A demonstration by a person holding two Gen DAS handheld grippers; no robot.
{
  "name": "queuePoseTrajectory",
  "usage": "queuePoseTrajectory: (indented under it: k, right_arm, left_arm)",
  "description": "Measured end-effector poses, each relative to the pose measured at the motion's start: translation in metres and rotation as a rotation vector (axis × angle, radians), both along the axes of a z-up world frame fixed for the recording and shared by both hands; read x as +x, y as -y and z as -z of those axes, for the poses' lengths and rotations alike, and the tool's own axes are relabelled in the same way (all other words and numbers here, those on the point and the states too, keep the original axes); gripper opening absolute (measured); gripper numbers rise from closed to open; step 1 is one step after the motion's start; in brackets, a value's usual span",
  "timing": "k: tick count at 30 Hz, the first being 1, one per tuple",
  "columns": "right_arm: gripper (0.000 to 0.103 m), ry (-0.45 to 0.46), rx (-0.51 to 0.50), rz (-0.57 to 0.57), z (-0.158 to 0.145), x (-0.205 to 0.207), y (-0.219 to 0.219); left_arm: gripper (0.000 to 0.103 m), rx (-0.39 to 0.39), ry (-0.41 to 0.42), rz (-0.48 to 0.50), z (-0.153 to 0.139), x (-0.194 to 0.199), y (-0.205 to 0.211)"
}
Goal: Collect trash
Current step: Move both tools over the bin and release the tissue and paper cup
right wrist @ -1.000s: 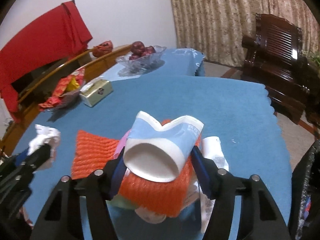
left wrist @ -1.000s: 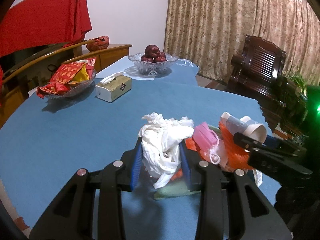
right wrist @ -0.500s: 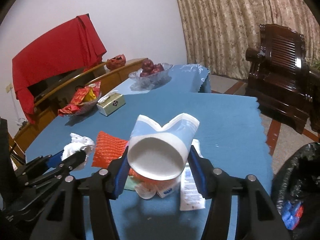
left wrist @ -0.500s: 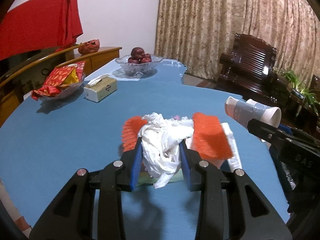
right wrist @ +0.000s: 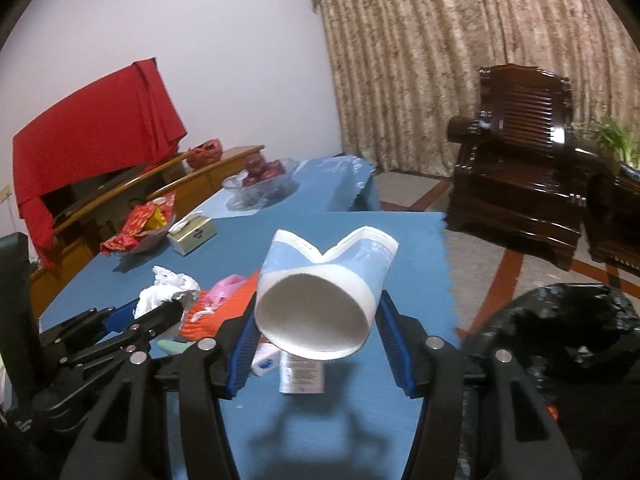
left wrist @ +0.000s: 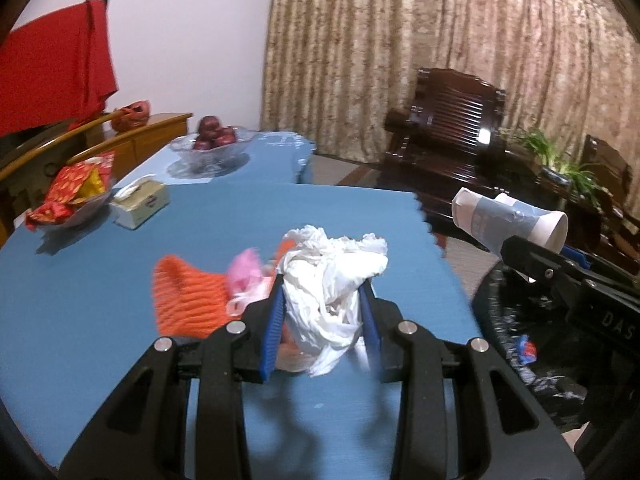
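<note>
Left wrist view: right gripper (left wrist: pixel 520 240), lettered "DAS", pinches a paper cup (left wrist: pixel 510 222); left gripper (left wrist: pixel 324 312) pinches crumpled tissue (left wrist: pixel 332 276).

I see a blue tablecloth (left wrist: pixel 100 280) covering the table. At its far end stands a glass bowl of dark red fruit (left wrist: pixel 212 142). Nearer, a tissue box (left wrist: pixel 140 202) sits just beside a glass dish of red and yellow snack packets (left wrist: pixel 74 196). Along the wall I make out a wooden sideboard (right wrist: pixel 208 178) with a small red basket (right wrist: pixel 206 152) on top, and a red cloth (right wrist: pixel 96 120) draped over something dark. Patterned beige curtains (left wrist: pixel 400 48) hang behind a dark carved wooden armchair (right wrist: pixel 516 168), and a green potted plant (left wrist: pixel 560 160) stands further right.
</note>
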State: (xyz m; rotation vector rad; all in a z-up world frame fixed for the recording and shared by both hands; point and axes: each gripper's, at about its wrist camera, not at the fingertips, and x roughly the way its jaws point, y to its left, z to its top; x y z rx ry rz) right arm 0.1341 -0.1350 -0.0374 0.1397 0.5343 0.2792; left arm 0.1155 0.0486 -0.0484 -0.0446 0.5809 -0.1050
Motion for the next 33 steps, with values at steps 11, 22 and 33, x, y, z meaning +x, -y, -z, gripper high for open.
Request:
queuePoseTrajectory:
  k: [11, 22, 33]
  right_arm:
    - [0.056, 0.003, -0.016, 0.177, 0.0, -0.025, 0.095]
    - [0.056, -0.032, -0.067, 0.326, 0.013, -0.035, 0.172]
    - [0.075, -0.07, -0.116, 0.464, 0.034, -0.035, 0.227]
  left_arm:
    - [0.034, 0.007, 0.007, 0.176, -0.003, 0.007, 0.083]
    - [0.034, -0.002, -0.01, 0.324, 0.003, 0.023, 0.168]
    - [0.058, -0.043, -0.043, 0.48, 0.009, 0.039, 0.241]
